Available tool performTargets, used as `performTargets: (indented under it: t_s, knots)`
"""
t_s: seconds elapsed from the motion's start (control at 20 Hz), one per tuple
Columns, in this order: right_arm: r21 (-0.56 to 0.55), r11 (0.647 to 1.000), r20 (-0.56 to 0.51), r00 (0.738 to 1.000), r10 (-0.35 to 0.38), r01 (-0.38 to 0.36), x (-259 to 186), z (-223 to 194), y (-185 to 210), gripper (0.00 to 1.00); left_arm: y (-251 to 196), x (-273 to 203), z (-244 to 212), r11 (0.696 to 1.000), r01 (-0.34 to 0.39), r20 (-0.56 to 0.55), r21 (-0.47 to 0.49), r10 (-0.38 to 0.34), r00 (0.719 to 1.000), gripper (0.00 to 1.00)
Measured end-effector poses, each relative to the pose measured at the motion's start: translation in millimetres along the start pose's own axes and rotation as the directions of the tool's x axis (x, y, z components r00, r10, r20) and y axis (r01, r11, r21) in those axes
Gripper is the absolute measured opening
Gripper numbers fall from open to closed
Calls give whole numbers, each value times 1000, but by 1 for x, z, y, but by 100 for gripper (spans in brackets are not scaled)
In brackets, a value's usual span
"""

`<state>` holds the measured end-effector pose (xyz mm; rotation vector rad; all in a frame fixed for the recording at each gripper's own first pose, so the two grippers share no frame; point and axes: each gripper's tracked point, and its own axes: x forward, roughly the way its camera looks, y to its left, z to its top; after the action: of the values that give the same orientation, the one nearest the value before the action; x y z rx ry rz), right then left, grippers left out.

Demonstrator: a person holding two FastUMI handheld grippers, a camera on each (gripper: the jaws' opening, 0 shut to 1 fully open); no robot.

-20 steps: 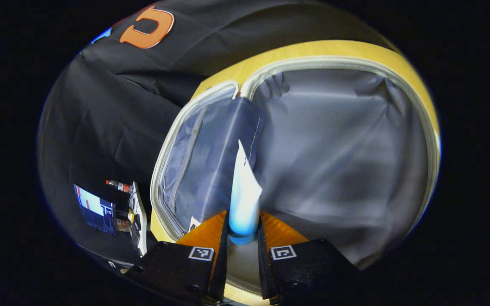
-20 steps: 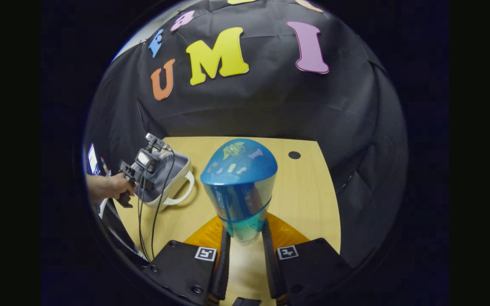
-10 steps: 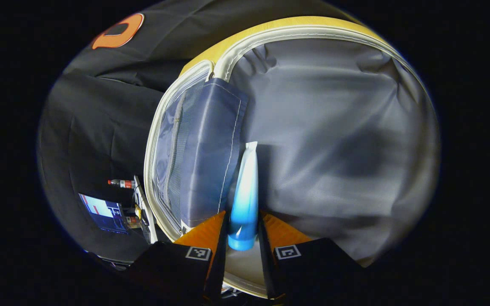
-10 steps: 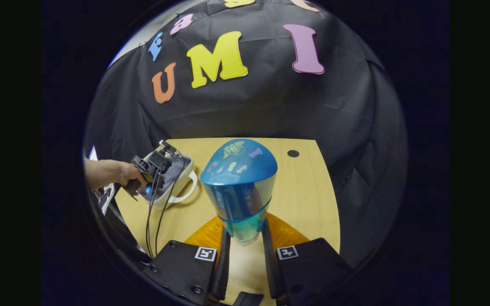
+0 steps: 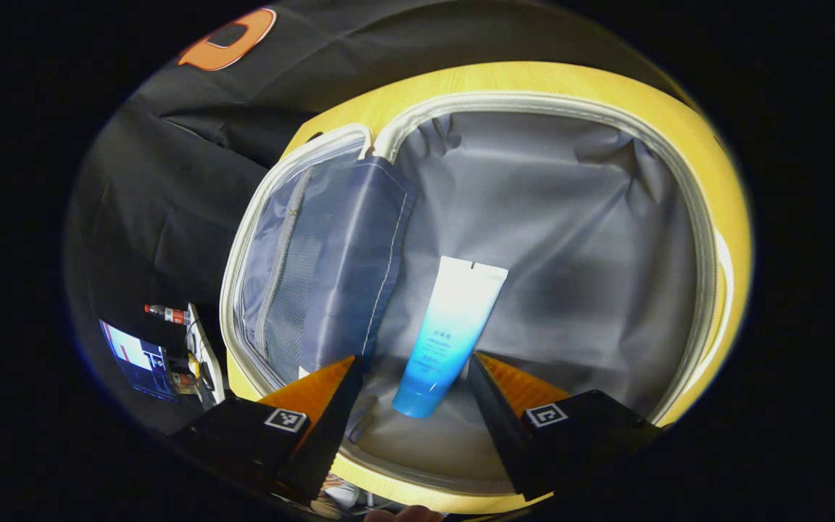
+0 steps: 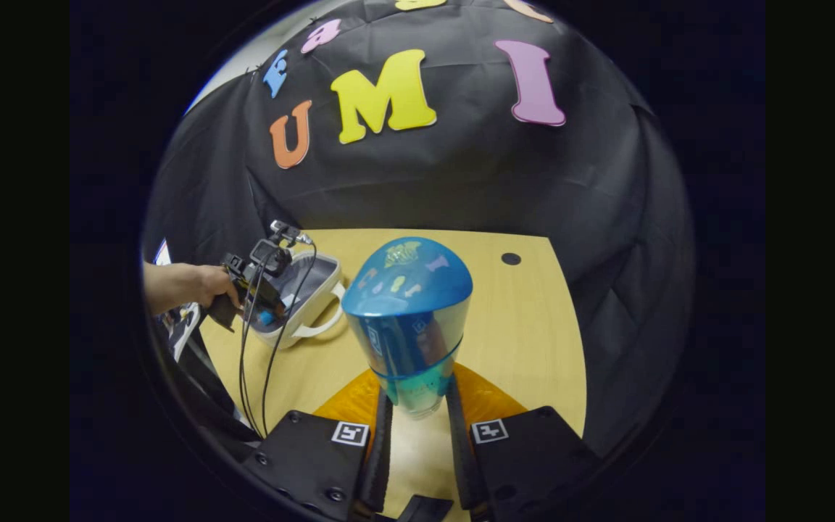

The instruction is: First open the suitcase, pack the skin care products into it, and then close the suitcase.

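Left gripper view: left gripper (image 5: 410,377) gaped over tube (image 5: 450,335) in suitcase (image 5: 707,239); right gripper (image 6: 414,424) clenched bottle (image 6: 409,322). Should carry upright, w/o squeezing.

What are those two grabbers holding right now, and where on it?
The right gripper clamps the blue bottle by its narrow lower end. The left gripper is open; the tube lies loose in the suitcase.
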<state>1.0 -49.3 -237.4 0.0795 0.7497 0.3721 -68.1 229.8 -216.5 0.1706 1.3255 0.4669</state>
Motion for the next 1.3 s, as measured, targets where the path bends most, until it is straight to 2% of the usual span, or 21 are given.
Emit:
performTargets:
  t_s: [0.1,0.2,0.3,0.4,0.55,0.75,0.85,1.0,1.1,1.2,1.3]
  knots:
    - [-35,999,-10,999,35,-36,9,8,17,35,4,-20,12,998,49,106,-42,-45,993,96]
    - [-58,996,-11,997,72,-73,23,22,38,35,15,-52,29,991,103,245,-80,-80,966,97]
    - [-67,992,-8,994,111,-111,42,39,64,35,35,-90,38,980,144,385,-136,-81,919,98]
    - [-83,986,4,990,144,-144,59,59,94,35,57,-129,44,960,206,514,-191,-81,854,100]
    - [-121,973,18,980,199,-195,84,82,143,35,104,-177,35,923,276,650,-266,-40,759,99]
    - [-127,959,-3,967,253,-252,112,91,199,35,156,-212,12,857,375,733,-354,5,680,99]
    - [-145,951,-22,962,272,-273,125,89,222,35,175,-228,4,844,403,766,-354,15,642,99]
    - [-162,939,-59,953,298,-304,144,82,256,35,191,-249,-12,838,422,789,-346,17,614,100]
    - [-168,931,-79,946,314,-323,162,76,275,35,177,-254,-15,835,434,800,-339,13,600,100]
    - [-150,932,-102,943,318,-331,179,69,288,35,184,-264,-19,849,415,810,-327,25,586,100]
    - [-142,936,-119,944,306,-322,193,63,293,35,187,-261,-23,861,393,809,-322,34,587,100]
